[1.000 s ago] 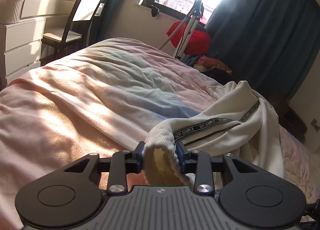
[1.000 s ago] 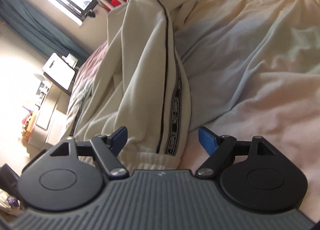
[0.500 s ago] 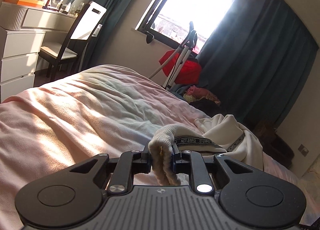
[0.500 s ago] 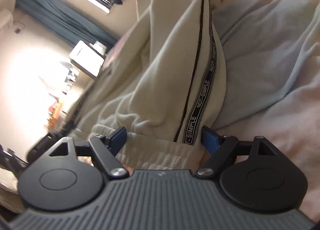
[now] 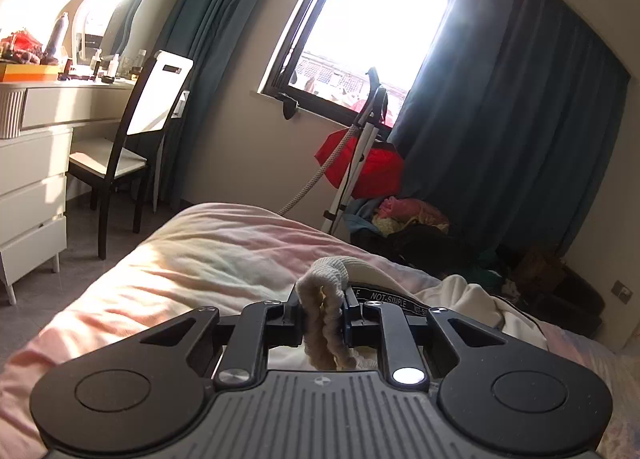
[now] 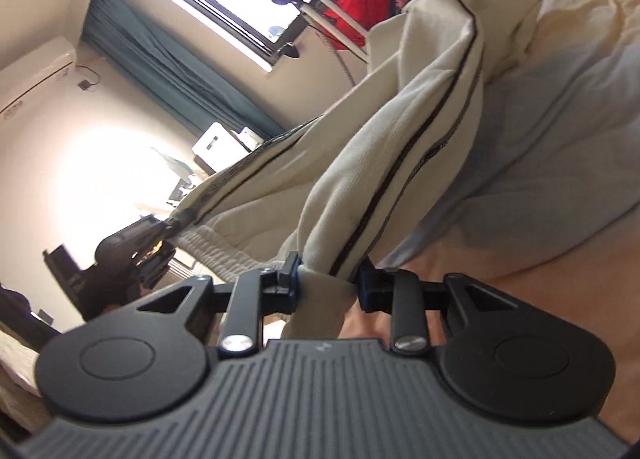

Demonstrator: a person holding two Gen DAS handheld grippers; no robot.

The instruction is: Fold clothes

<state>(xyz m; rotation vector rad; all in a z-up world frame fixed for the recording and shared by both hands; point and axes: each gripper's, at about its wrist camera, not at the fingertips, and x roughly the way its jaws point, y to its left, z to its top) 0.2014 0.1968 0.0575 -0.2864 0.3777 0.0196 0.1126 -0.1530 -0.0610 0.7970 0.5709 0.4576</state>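
A: Item one, nearest you: your left gripper (image 5: 323,315), jaws nearly together, clamped on a ribbed cream cuff (image 5: 326,333). One cuff, bunched double between the pads.

B: And the other claw?

A: Your right gripper (image 6: 329,284). Its jaws have just been closing and now pinch a gathered fold of the same garment, at the piped seam.

B: Describe the garment.

A: One pair of cream trousers (image 6: 404,131), soft knit, black piping down the leg, with a black side tape (image 5: 390,294) lettered NOT-SIMPLE. Ribbed band along the near edge. In the right wrist view it hangs lifted between your two grippers, with the left gripper (image 6: 160,233) blurred at the far left; the far end lies on the bed.

B: What lies beneath?

A: One bed, pink quilt (image 5: 192,267), rumpled. Beyond it, left to right: one white drawer unit (image 5: 32,195), one chair (image 5: 132,139), one window (image 5: 372,31), two teal curtains (image 5: 520,107), one red bag (image 5: 372,167).
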